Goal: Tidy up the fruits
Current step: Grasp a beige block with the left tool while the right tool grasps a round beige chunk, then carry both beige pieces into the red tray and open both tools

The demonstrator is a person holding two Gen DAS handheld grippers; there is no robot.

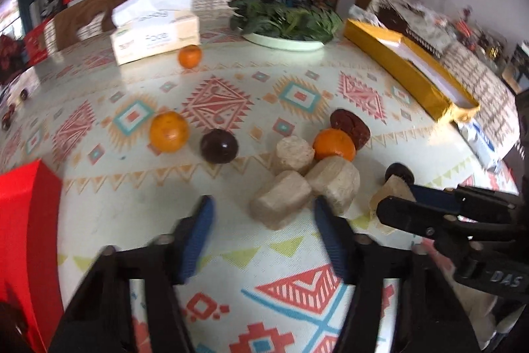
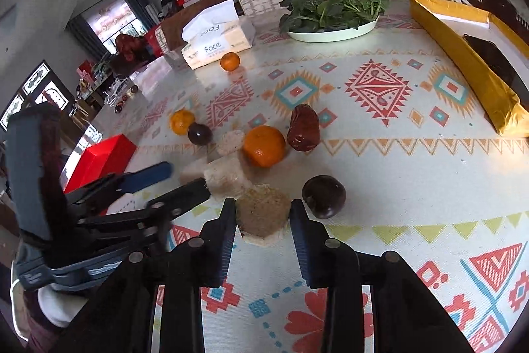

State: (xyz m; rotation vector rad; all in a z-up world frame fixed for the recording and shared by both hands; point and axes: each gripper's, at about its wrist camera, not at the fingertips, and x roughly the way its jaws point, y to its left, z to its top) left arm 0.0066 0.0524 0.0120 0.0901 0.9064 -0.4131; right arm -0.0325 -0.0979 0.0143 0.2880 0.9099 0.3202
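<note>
Fruits lie on the patterned tablecloth. My left gripper (image 1: pixel 261 217) is open and empty, its jaws just short of a beige chunk (image 1: pixel 281 199); two more beige chunks (image 1: pixel 334 179) sit behind it. My right gripper (image 2: pixel 263 215) is shut on another beige chunk (image 2: pixel 263 210) that rests on the cloth; it shows in the left wrist view (image 1: pixel 391 187) too. Nearby are an orange (image 2: pixel 264 146), a red date (image 2: pixel 303 128), a dark passion fruit (image 2: pixel 324 196), another passion fruit (image 1: pixel 219 146), an orange (image 1: pixel 168 131) and a far orange (image 1: pixel 189 56).
A red box (image 1: pixel 23 240) stands at the left edge. A tissue box (image 1: pixel 155 33), a plate of greens (image 1: pixel 284 22) and a long yellow box (image 1: pixel 410 68) stand at the back and right. Bare cloth lies in front of the grippers.
</note>
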